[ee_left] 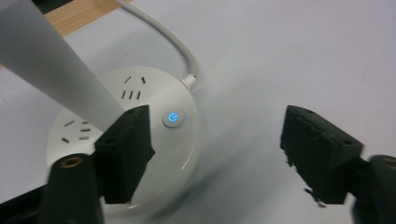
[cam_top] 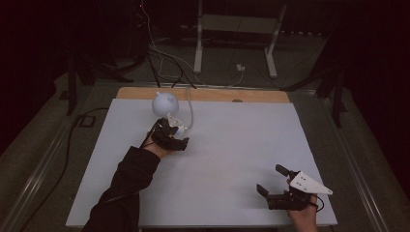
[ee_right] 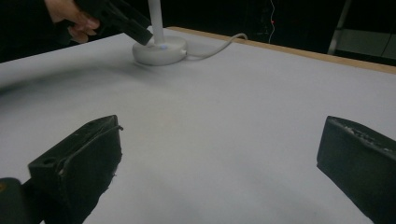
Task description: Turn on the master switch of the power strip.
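Two hand-held grippers work a white-topped desk in a dim room, one busy, one idle. The left hand-held gripper hovers low over a round white power strip, its jaws apart with nothing between them. One jaw hangs over the strip's top, just beside a power button that glows blue; the other stands off over bare desk. The lit button suggests the strip is switched on, and the parted jaws suggest the left hand-held gripper is now letting go of that job rather than gripping anything. A pale lamp stem rises at a slant from the strip, past the near jaw, up to a rounded lamp head beyond the left hand-held gripper. The strip's grey cord curls away toward the far wooden edge of the desk. The right hand-held gripper rests well apart at the near corner, jaws wide and empty, seemingly parked there to keep clear.
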The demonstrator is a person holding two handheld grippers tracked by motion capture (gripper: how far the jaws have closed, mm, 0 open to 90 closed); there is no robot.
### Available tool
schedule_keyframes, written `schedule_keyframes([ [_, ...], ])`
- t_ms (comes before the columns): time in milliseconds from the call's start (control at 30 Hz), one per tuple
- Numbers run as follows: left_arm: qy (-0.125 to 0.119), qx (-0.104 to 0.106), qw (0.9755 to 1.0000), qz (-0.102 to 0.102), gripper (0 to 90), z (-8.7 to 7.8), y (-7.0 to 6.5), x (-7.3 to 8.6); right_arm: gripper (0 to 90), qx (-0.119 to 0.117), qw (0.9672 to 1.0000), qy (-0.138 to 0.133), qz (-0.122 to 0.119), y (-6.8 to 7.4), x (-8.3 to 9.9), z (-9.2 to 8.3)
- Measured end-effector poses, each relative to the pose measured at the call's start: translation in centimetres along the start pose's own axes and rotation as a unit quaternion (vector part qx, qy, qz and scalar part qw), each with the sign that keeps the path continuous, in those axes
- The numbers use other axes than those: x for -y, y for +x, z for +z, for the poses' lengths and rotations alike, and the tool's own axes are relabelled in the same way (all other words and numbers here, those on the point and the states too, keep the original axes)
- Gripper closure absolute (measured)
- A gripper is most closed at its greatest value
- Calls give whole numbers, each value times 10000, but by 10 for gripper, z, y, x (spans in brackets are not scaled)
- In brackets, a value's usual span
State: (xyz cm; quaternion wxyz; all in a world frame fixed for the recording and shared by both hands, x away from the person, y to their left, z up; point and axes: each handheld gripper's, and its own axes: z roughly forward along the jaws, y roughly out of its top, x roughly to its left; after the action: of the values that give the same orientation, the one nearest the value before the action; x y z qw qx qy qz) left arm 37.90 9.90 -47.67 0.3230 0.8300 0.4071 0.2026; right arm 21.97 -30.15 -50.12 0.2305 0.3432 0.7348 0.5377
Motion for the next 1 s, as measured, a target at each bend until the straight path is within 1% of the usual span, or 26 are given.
schedule_keyframes([
  [67, 71, 224, 9997, -10, 139, -2, 3, 2, 0, 2, 10000, 8, 0, 0, 0, 0],
  [100, 61, 300, 9995, -21, 92, -3, 4, 3, 0, 4, 10000, 6, 3, 0, 0, 0],
  [167, 32, 541, 9985, -83, 19, -7, 6, 5, 0, 4, 10000, 2, 2, 0, 0, 0],
  [233, 93, 675, 9977, -70, 2, -9, 8, 6, 0, 2, 10000, 4, 2, 0, 0, 0],
  [267, 140, 695, 9975, -46, 1, -10, 8, 7, 0, 1, 10000, 6, 0, 0, 0, 0],
  [300, 129, 718, 9973, -6, 1, -11, 8, 8, 0, 2, 10000, 8, 1, 0, 0, 0],
  [433, 92, 872, 9961, -53, 1, -17, 11, 13, 0, 8, 10000, 11, 0, 0, 0, 0],
  [500, 126, 878, 9961, 7, 1, -20, 11, 16, 0, 8, 10000, 7, 2, 0, 0, -1],
  [633, 155, 844, 9963, 59, 1, -26, 14, 24, 0, 13, 10000, 15, -3, 0, 0, 0],
  [767, 189, 795, 9967, 9, 1, -32, 19, 33, 0, 9, 10000, 17, -3, 1, 0, 0],
  [867, 166, 769, 9969, -19, 1, -37, 21, 41, 0, 11, 10000, 14, -7, 1, 0, 0],
  [900, 157, 809, 9966, -37, 1, -39, 22, 44, 0, 7, 10000, 15, -7, 1, 0, 0],
  [967, 189, 765, 9969, -8, 1, -43, 23, 49, 0, 7, 10000, 20, -4, 1, 0, 0],
  [1000, 197, 786, 9967, -11, 1, -44, 23, 51, 0, 5, 10000, 21, -6, 1, 0, 0],
])
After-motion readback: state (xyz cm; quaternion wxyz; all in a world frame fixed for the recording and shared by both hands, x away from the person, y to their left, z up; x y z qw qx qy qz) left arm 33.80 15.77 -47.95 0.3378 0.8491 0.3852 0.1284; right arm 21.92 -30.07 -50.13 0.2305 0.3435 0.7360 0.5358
